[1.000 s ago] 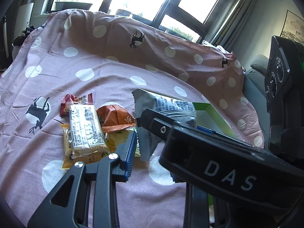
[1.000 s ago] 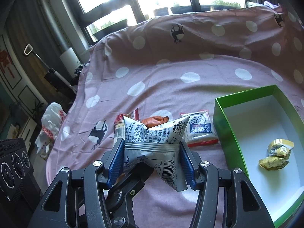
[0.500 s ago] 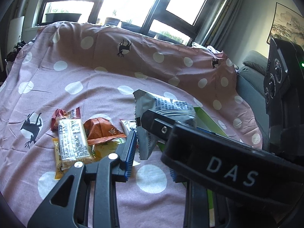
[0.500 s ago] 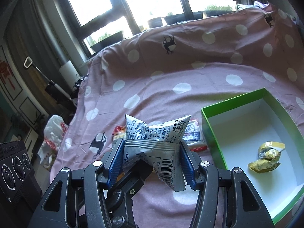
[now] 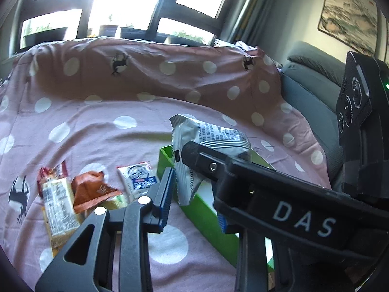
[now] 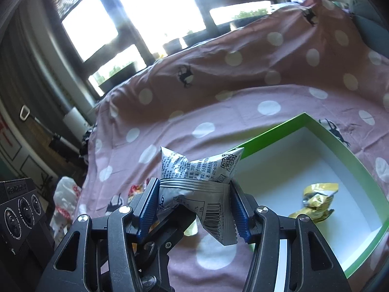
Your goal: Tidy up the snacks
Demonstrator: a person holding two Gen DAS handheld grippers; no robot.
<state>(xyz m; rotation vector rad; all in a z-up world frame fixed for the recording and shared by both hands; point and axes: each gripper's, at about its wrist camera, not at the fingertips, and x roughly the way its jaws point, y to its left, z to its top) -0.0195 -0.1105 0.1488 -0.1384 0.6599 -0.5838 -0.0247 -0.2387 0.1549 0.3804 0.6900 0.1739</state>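
A silver snack packet [image 6: 197,170] with black print and a barcode is pinched between the blue pads of my right gripper [image 6: 193,194], which hangs over the near left corner of the green box [image 6: 267,133]. One crumpled yellow wrapper [image 6: 316,202] lies on the box's white floor. In the left wrist view the right gripper's arm [image 5: 243,177] crosses in front with the packet [image 5: 209,133]. My left gripper [image 5: 194,206] has its pads a little apart and grips nothing; its right finger is mostly hidden. A beige bar [image 5: 58,204], an orange packet [image 5: 92,189], a white-blue sachet [image 5: 138,180] and a red packet [image 5: 52,170] lie left of the box [image 5: 206,214].
A pink cloth with white dots [image 5: 109,126] covers the surface and rises into a fold at the back. A grey sofa [image 5: 311,102] stands to the right. Windows are behind. A white plastic bag [image 6: 64,199] lies on the floor at the left.
Both grippers have moved right and up a little, the right one carrying the silver packet from above the snack pile to the box's corner. The snack pile has slid leftwards in the left wrist view.
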